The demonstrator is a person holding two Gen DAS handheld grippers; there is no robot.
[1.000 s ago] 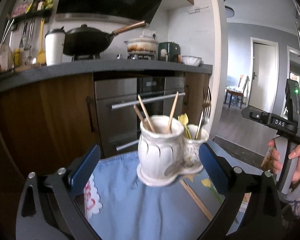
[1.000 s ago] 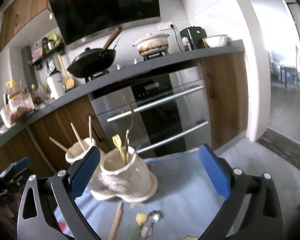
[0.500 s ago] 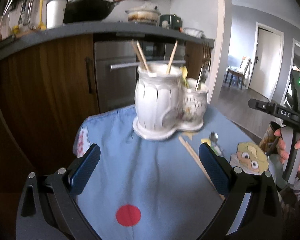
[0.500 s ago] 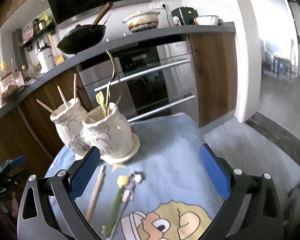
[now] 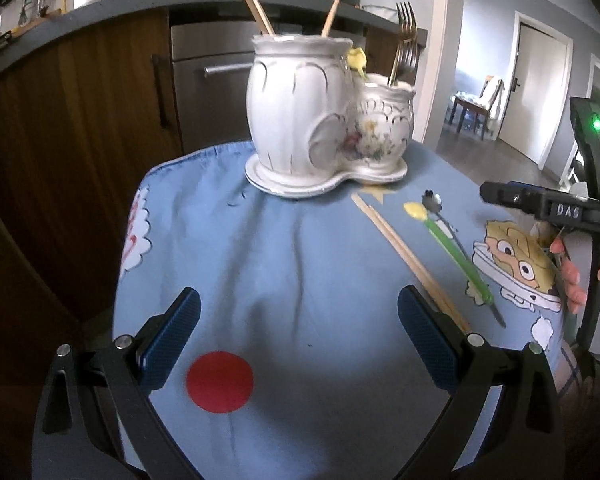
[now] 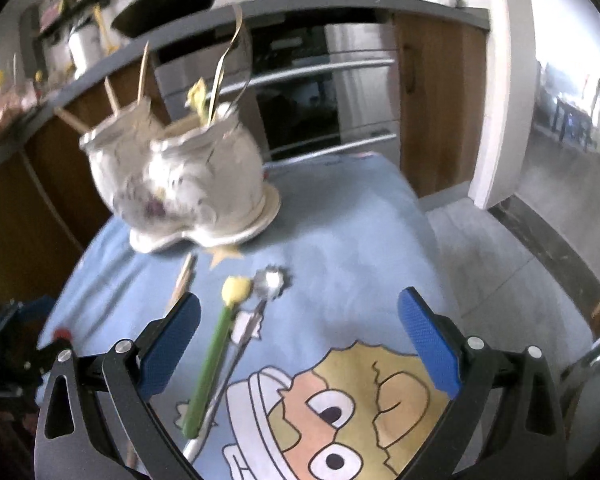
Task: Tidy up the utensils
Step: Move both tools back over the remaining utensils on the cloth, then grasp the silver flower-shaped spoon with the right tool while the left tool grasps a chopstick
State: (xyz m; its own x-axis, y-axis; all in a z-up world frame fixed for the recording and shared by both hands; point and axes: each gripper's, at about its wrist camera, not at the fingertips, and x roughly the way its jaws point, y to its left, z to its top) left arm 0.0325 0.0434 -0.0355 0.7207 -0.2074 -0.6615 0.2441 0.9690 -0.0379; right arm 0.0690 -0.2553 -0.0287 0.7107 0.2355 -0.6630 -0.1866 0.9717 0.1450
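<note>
The left gripper (image 5: 299,334) is spread wide with nothing between its blue pads (image 5: 171,336), hanging over the blue cloth (image 5: 300,280) above a red dot (image 5: 220,381). Just past its right pad lies a pair of wooden chopsticks (image 5: 404,252), running from the holder's base back toward the gripper. Beside them, farther right, a green-handled spoon (image 5: 452,252) with a yellow bowl lies next to a thin metal spoon (image 5: 434,202).

The right gripper (image 6: 299,334) is also wide open and empty, hovering over a cartoon face (image 6: 340,408) printed on the cloth. The green-handled spoon (image 6: 214,350) and the metal spoon (image 6: 256,312) lie side by side just inside its left pad (image 6: 171,344); the chopsticks (image 6: 182,278) are partly hidden behind that pad.

At the far edge of the cloth stands a white double ceramic holder (image 5: 324,120). Its larger cup holds chopsticks (image 5: 256,8); the smaller cup holds a fork (image 5: 405,36) and a yellow-tipped utensil (image 5: 357,60). Behind it are wooden cabinets (image 5: 76,120) and an oven (image 6: 320,92).
</note>
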